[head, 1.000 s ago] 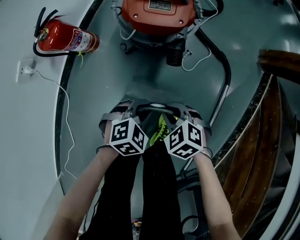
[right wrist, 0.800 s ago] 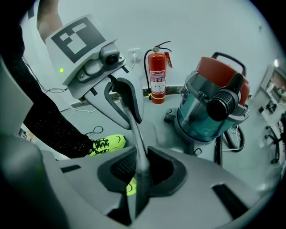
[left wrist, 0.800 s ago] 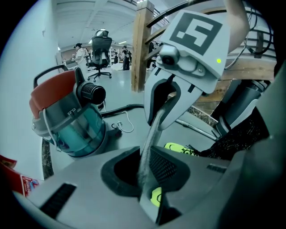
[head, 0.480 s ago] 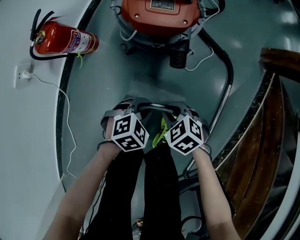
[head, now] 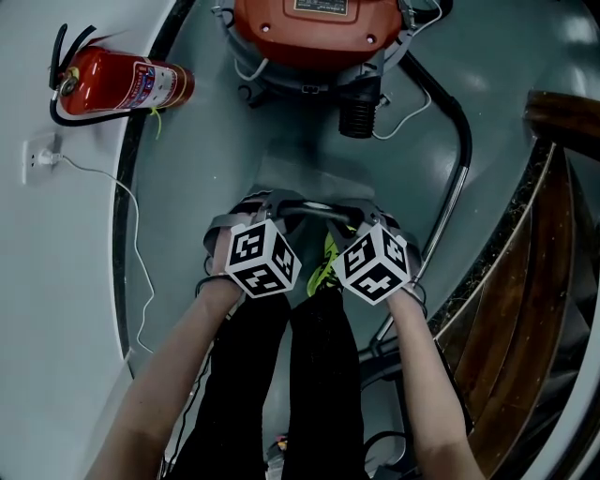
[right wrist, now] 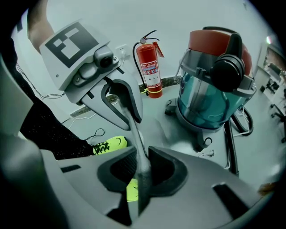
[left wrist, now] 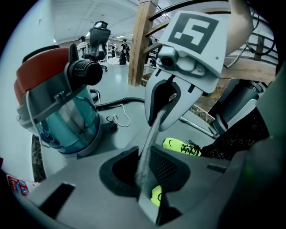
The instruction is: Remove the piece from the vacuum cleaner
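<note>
Vacuum [head: 309, 28] stands on the floor [head: 234, 141] ahead, near an extinguisher [head: 122, 82] and well apart from both grippers. Left gripper [left wrist: 145, 172] and right gripper [right wrist: 140, 172] face each other above the person's legs, each clamped narrow on one end of a thin grey strip [left wrist: 152, 134].

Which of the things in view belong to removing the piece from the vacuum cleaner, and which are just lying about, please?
Part of the job:
- vacuum cleaner
- its black hose
- left tongs and right tongs, both shut, holding nothing

Just lying about:
- fire extinguisher
- wall socket
- wooden railing
</note>
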{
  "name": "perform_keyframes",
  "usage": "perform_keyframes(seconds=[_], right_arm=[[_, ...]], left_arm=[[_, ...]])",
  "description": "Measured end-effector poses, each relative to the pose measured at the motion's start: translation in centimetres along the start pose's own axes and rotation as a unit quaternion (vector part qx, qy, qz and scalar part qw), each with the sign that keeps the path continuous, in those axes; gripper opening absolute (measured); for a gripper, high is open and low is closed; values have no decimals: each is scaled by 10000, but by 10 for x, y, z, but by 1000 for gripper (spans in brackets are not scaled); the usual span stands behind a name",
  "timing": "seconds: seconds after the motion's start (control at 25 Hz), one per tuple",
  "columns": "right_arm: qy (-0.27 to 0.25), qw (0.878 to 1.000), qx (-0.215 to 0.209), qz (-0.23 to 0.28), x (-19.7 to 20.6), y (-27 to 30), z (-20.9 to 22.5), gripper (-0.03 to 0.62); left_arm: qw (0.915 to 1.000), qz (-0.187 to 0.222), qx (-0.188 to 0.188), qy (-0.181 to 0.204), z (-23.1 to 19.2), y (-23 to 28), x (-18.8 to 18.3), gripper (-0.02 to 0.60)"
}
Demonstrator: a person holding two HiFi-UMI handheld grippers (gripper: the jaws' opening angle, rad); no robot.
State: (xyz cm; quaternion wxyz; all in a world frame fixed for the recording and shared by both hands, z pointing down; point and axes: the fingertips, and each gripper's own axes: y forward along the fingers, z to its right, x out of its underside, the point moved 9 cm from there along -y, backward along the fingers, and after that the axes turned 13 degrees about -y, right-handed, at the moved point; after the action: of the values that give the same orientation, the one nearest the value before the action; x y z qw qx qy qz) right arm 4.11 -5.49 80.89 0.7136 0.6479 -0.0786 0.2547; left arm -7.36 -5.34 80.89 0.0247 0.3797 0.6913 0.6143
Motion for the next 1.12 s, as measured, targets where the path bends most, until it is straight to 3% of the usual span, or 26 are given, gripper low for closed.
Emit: perform_keyframes(seconds=[0.28, 0.52, 0.8, 1.12], right_arm=[[133, 9999, 16, 47, 1, 2, 7, 72], [220, 9997, -35, 35, 4, 4, 7, 105], [405, 9990, -144, 73, 6, 2, 8, 109], [877, 9956, 56, 328, -1, -8, 13, 100]], left_arm=[[9999, 68, 21, -76, -5, 3, -1, 83], [9998, 125, 106, -78, -8, 3, -2, 154], [9997, 33, 181, -154, -4, 3, 3, 160], [9978, 526, -73, -409, -11, -13, -2, 155]])
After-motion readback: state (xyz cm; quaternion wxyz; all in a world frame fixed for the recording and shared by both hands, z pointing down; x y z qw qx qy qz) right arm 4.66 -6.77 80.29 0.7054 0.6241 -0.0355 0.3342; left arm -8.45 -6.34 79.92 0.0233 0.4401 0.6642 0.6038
